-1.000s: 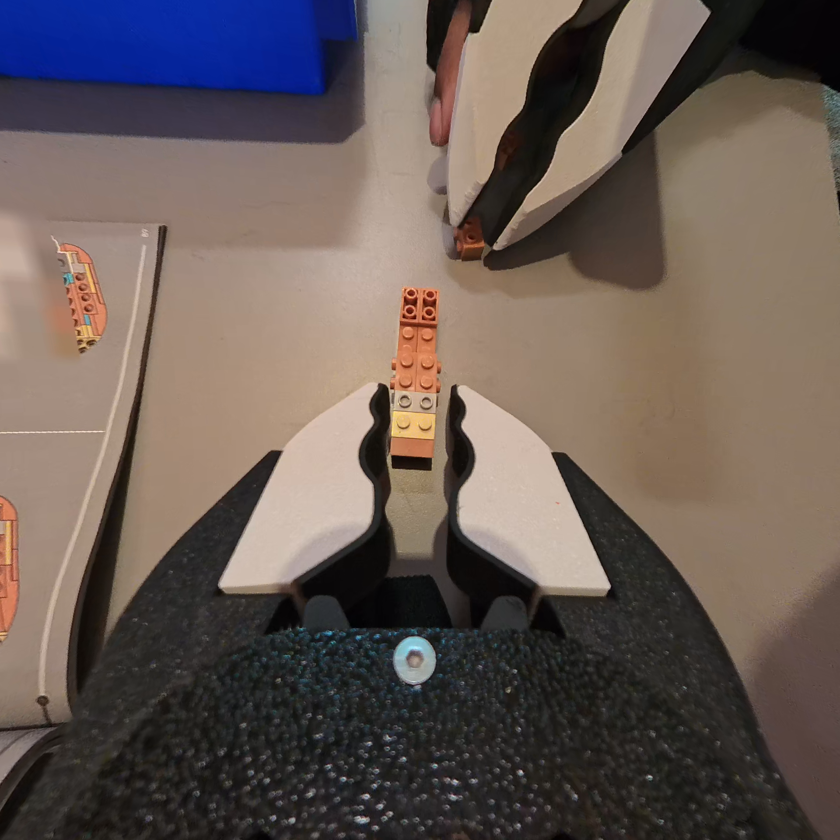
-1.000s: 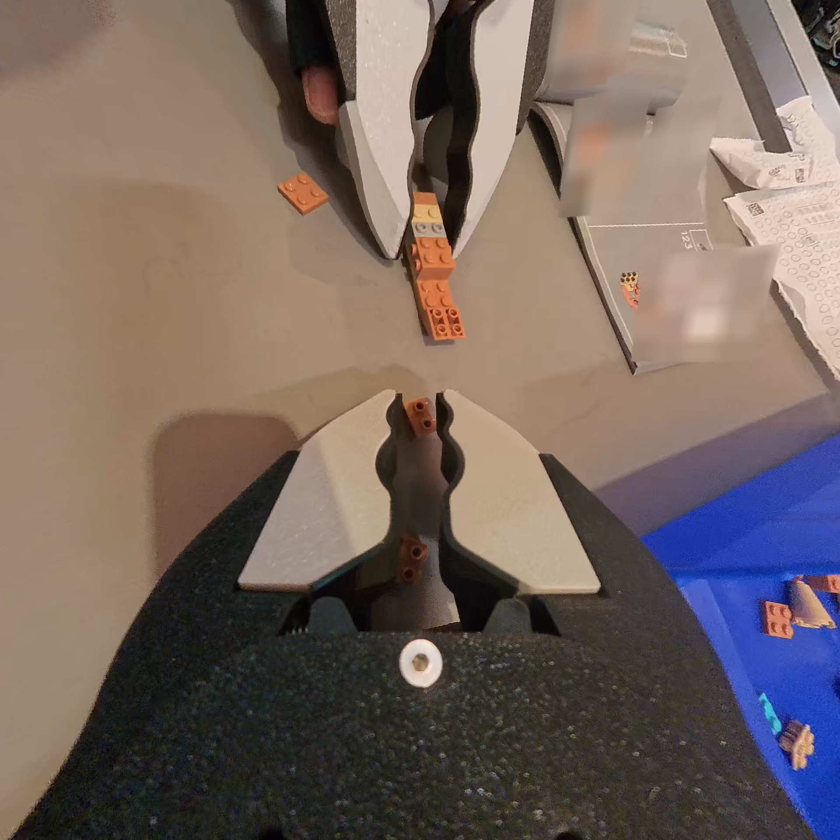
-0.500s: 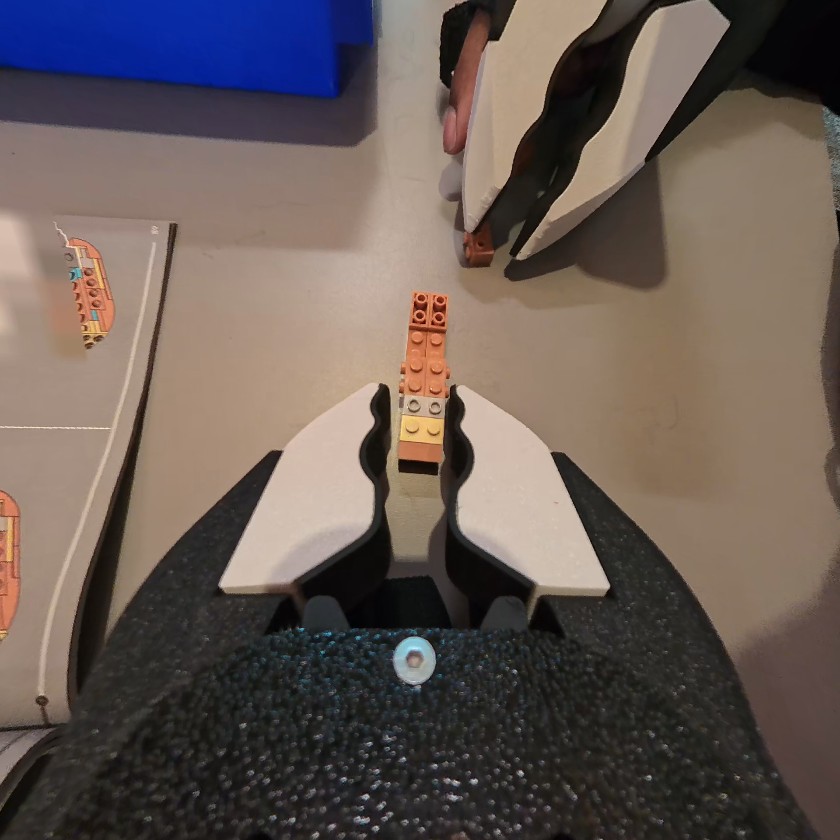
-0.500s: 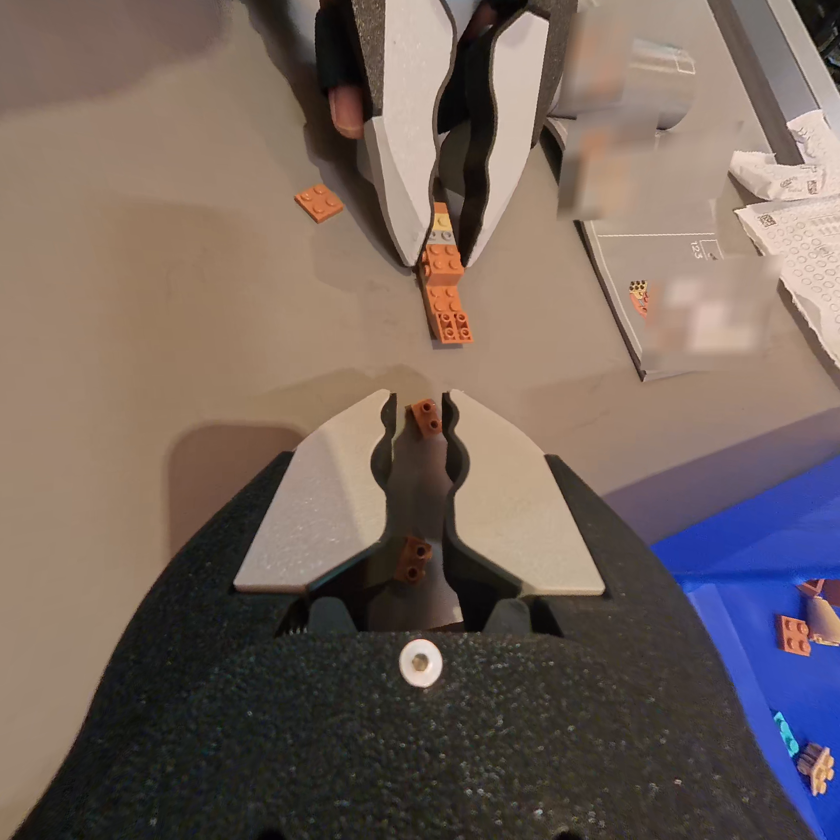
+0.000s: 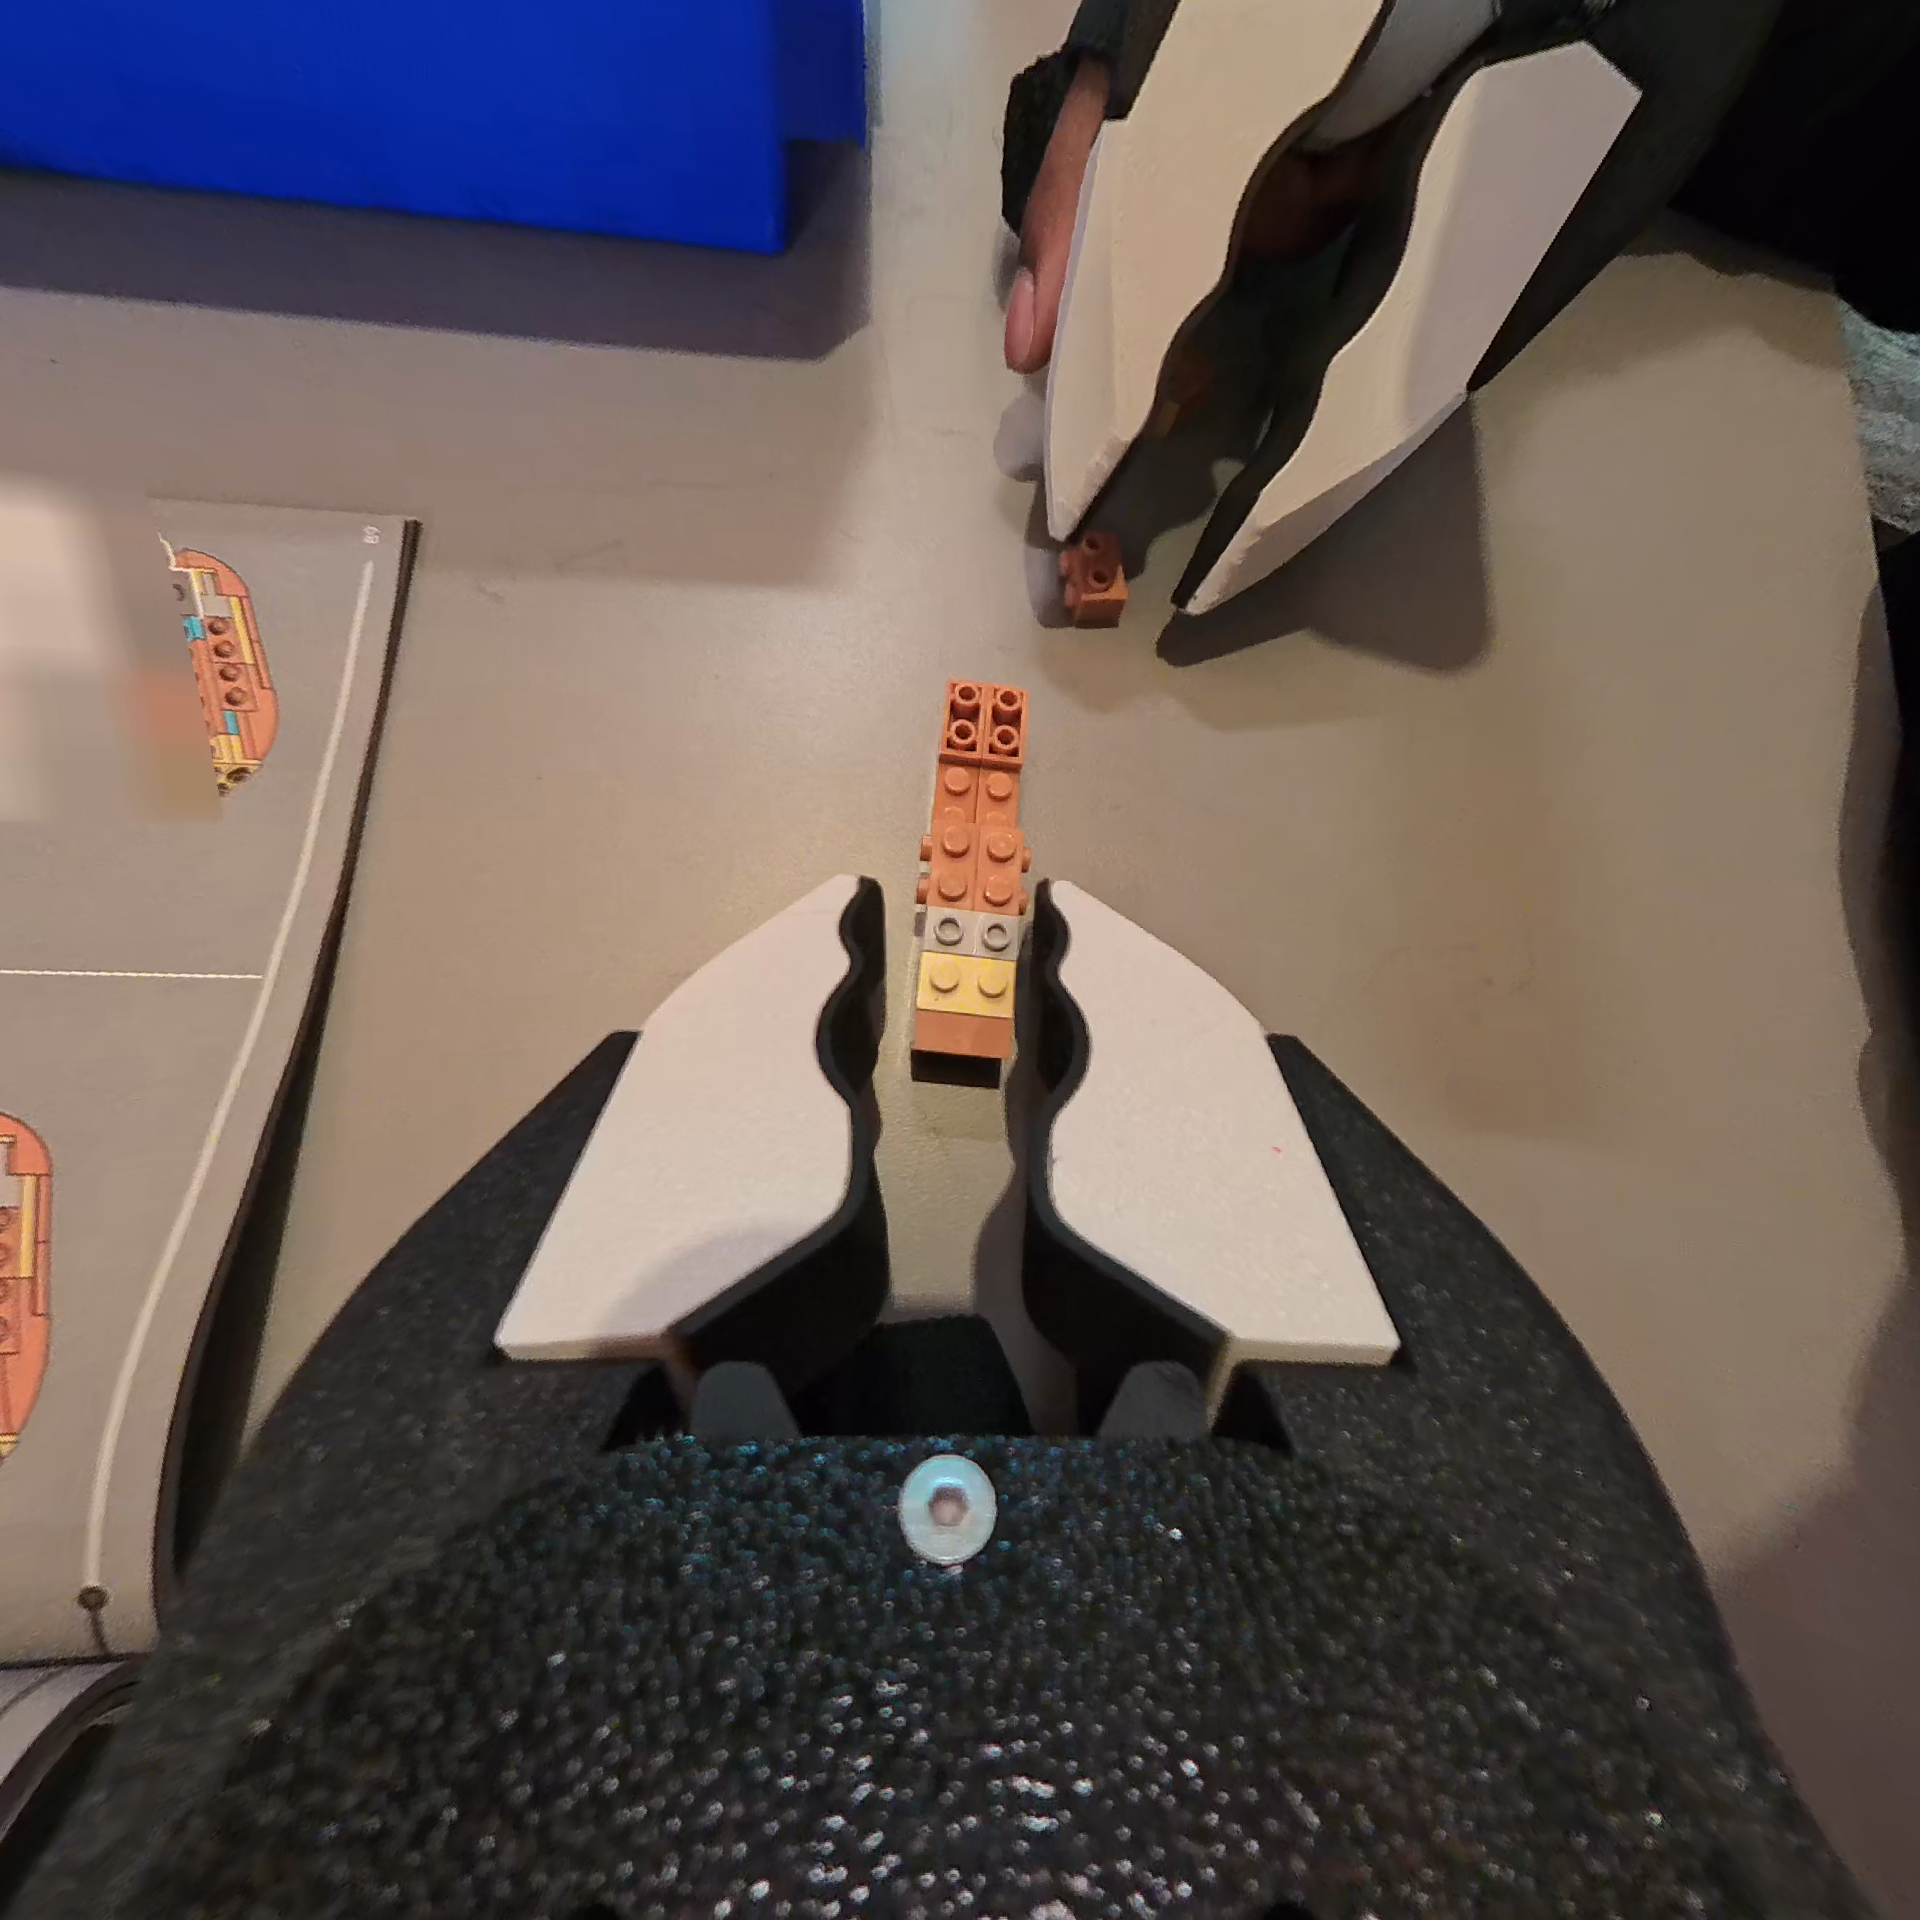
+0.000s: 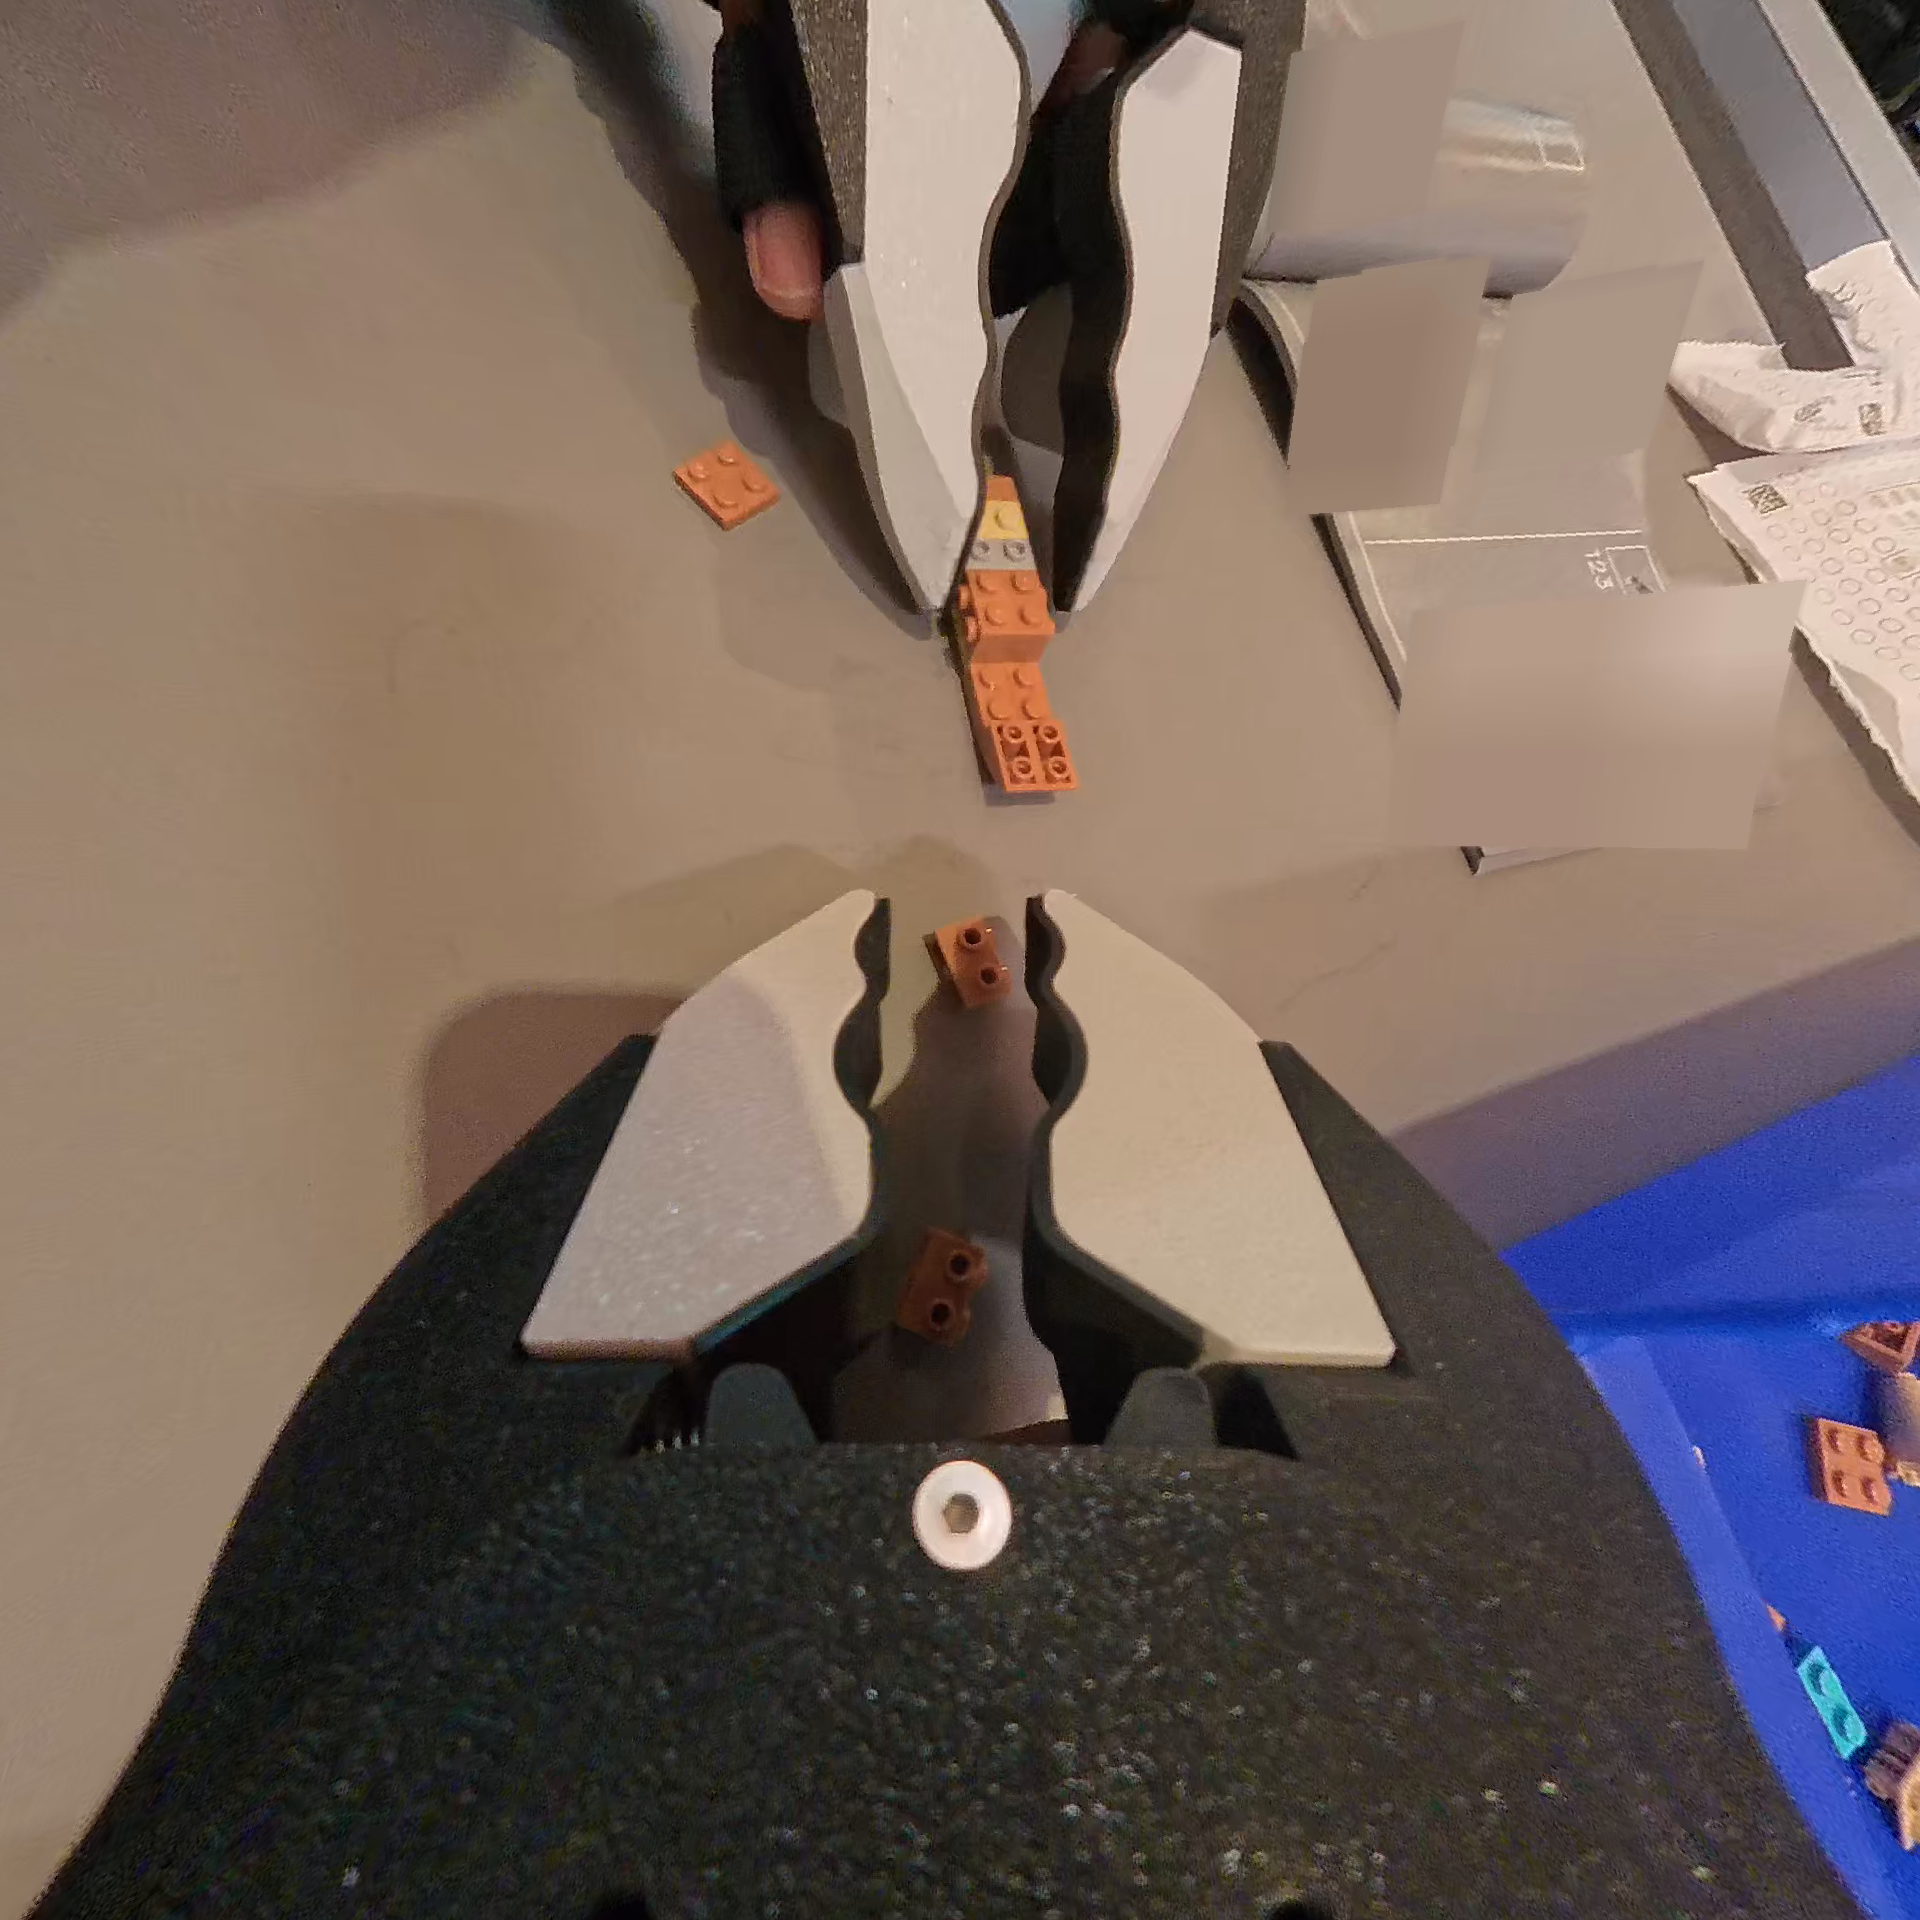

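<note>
Right jaws stand wider than a second ago, with the small brick loose between them.
The right gripper (image 6: 958,909) is released; its small brown brick (image 6: 971,964) lies askew on the counter (image 6: 416,727), not clamped. Just beyond and apart from it, the orange brick model (image 6: 1013,675) points lengthwise at it. The left gripper (image 5: 951,904) straddles the model's far end with a gap at one pad, so it is not clenched.

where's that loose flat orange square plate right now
In the right wrist view, the flat orange plate lies on the grey table, upper left, just left of the left gripper's fingers.
</note>
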